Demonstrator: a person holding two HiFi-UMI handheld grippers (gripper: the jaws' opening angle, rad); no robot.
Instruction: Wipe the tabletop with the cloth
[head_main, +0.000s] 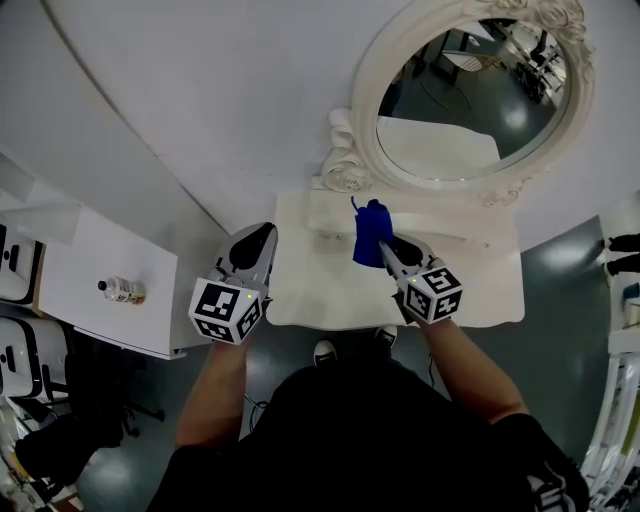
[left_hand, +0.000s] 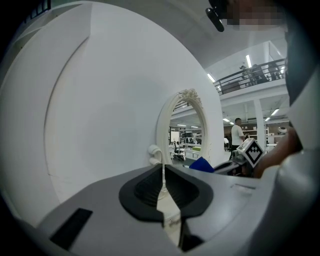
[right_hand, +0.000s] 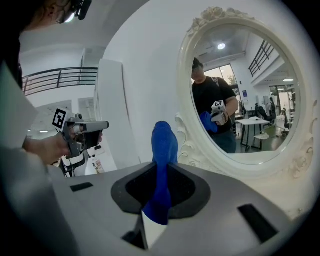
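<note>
The right gripper (head_main: 388, 243) has its jaws clenched on a soft, bunched blue cloth (head_main: 370, 232) over the smooth white surface (head_main: 300, 285) (beside an ornate oval mirror (head_main: 470, 100)), while the left gripper (head_main: 262, 233) jaws are pressed together, empty.

Black short-sleeved shirt (head_main: 370, 430); grey left tool (head_main: 259, 235) and right tool (head_main: 388, 243), black-padded, with black-and-white marker cubes (head_main: 226, 310).

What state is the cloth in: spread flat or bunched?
Bunched. The right gripper is shut on the blue cloth, which sticks up from its jaws as a narrow wad, not laid out on the tabletop.
</note>
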